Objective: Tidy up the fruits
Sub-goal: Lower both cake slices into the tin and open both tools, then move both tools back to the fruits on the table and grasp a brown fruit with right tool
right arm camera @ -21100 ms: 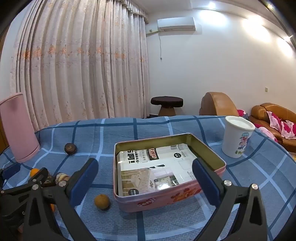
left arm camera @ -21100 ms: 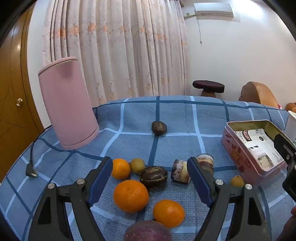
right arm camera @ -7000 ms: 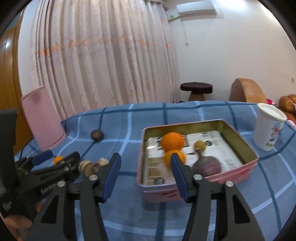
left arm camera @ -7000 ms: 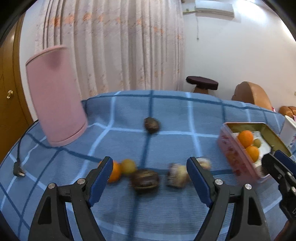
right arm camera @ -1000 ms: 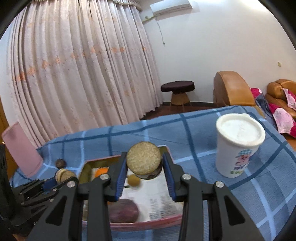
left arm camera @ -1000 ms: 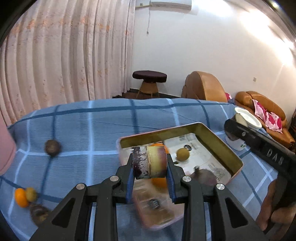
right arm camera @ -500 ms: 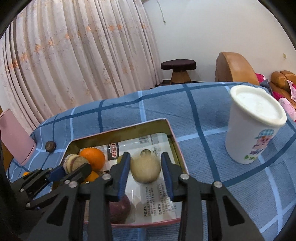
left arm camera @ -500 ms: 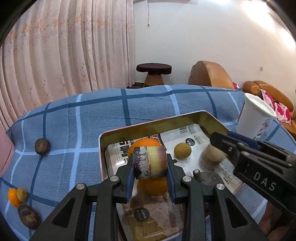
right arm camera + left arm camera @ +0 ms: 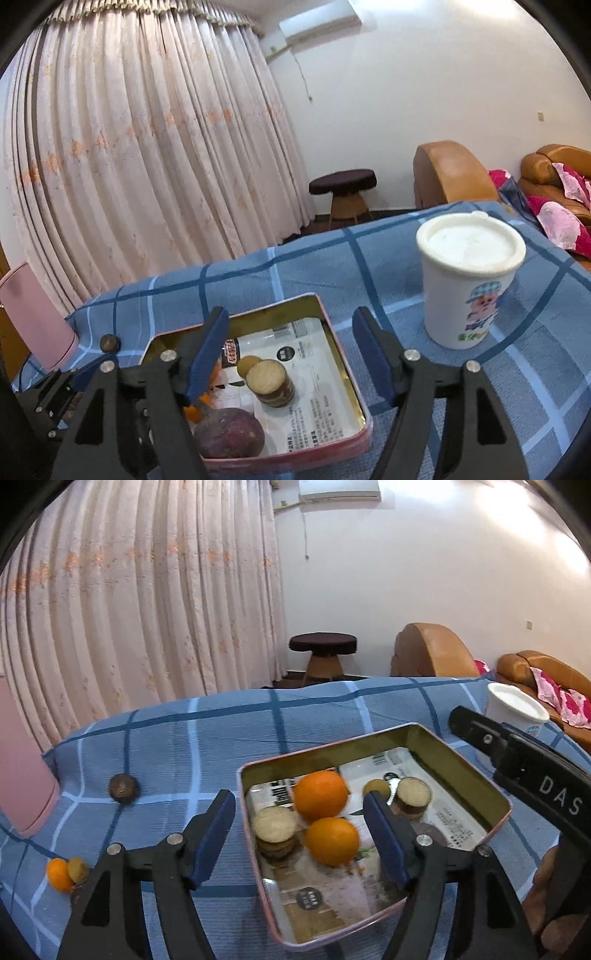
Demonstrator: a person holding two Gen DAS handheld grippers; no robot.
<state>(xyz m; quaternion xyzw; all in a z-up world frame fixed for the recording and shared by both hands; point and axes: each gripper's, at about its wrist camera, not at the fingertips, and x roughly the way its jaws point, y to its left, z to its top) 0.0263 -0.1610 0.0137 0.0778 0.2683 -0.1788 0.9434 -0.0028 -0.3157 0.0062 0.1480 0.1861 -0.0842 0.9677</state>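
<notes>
A pink tin (image 9: 476,775) lined with newspaper stands on the blue checked cloth. In the left wrist view it holds two oranges (image 9: 320,794) (image 9: 332,840), a small brown round fruit (image 9: 373,787) and two cut fruit pieces (image 9: 275,825) (image 9: 412,801). My left gripper (image 9: 299,834) is open and empty above the tin's near left part. In the right wrist view the tin (image 9: 341,354) shows a cut piece (image 9: 267,382) and a purple fruit (image 9: 229,432). My right gripper (image 9: 291,354) is open and empty above the tin. It also shows in the left wrist view (image 9: 517,757).
On the cloth left of the tin lie a dark brown fruit (image 9: 123,788), a small orange (image 9: 59,874) and a small yellow-brown fruit (image 9: 78,868). A pink cylinder (image 9: 22,768) stands at the far left. A white lidded cup (image 9: 469,280) stands right of the tin.
Both grippers have opened and let go of their cut fruit pieces, which now rest in the tin. Both grippers have drawn back a little.
</notes>
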